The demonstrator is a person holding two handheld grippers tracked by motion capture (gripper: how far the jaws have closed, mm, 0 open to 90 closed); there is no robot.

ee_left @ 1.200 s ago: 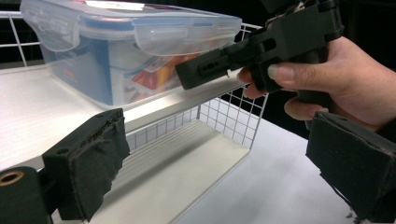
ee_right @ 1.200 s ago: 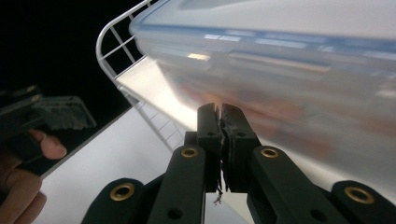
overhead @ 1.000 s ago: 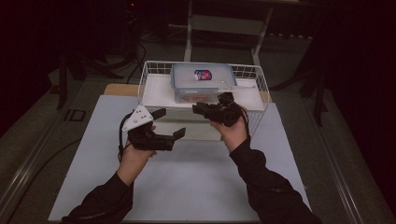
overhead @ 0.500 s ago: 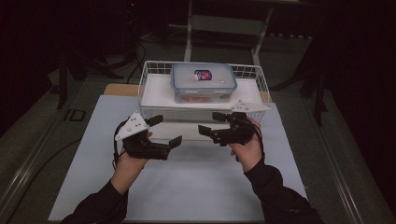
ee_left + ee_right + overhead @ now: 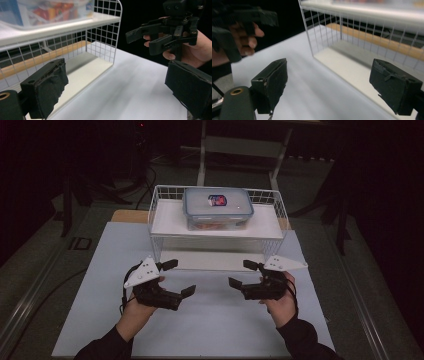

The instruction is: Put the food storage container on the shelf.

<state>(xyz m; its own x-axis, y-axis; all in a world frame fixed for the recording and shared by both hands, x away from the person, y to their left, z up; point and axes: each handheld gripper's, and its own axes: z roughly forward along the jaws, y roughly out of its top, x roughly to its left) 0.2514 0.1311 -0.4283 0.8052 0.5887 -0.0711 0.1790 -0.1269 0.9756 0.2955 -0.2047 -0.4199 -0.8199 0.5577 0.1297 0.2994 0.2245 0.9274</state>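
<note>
Both grippers, left (image 5: 179, 278) & right (image 5: 245, 274), jaws wide apart, empty, facing across bare table (image 5: 210, 330) near rack (image 5: 218, 225) front edge.

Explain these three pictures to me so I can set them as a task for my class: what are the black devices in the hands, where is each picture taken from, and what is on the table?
A person holds a hand-operated two-jaw gripper in each hand: the left gripper and the right gripper. Both stand open and hold nothing, above a white table.

The high view looks down from above the person's side. The other two come from cameras riding on the grippers, so the black padded blocks at the bottom are that gripper's own jaws; each also shows the opposite hand farther off.

On the table stands a white wire rack. On its upper shelf sits a lidded clear plastic container with colourful contents that I cannot identify.
</note>
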